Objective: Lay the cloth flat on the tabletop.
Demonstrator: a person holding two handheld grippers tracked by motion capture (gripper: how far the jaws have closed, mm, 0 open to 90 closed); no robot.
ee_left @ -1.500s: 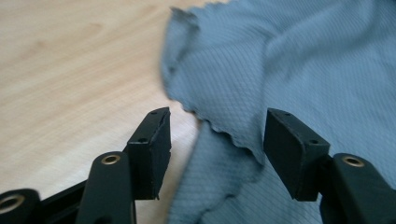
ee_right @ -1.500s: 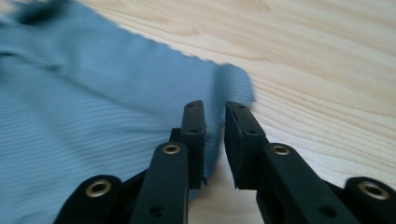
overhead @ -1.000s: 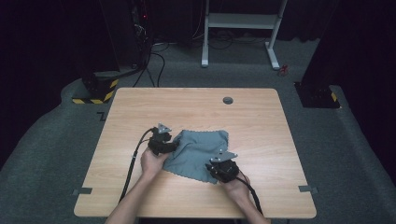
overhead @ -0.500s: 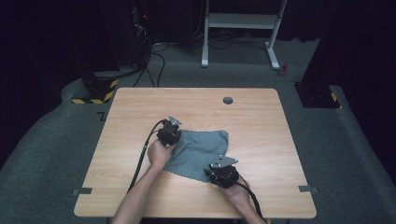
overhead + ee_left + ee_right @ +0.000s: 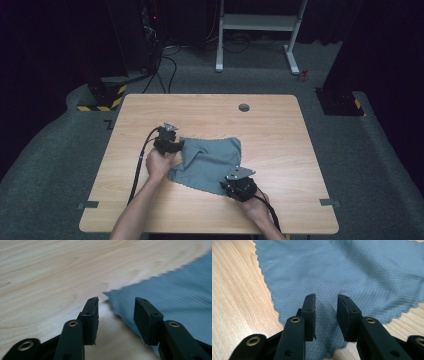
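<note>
A grey-blue microfibre cloth (image 5: pixel 209 159) lies spread on the near middle of the wooden table (image 5: pixel 280 145), between the two hand-held grippers. The left gripper (image 5: pixel 170 143) sits at the cloth's left edge; in the left gripper view its jaws have just been opening and now stand apart, with a corner of the cloth (image 5: pixel 175 300) lying under and between them, the pads not pressing on it. The right gripper (image 5: pixel 239 186) rests over the cloth's near right corner; in the right gripper view its jaws stand apart above the fabric (image 5: pixel 352 270) without pinching it, a narrow gap between the pads.

The cloth is roughly square, set slightly askew, with one corner pointing toward the person and its far edge running about level with the table's far side. Its edges are cut in small scallops, its weave is finely dotted, and soft folds ripple its left half. The table top is pale wood grain, with a small round dark grommet (image 5: pixel 244 107) near the far edge.
</note>
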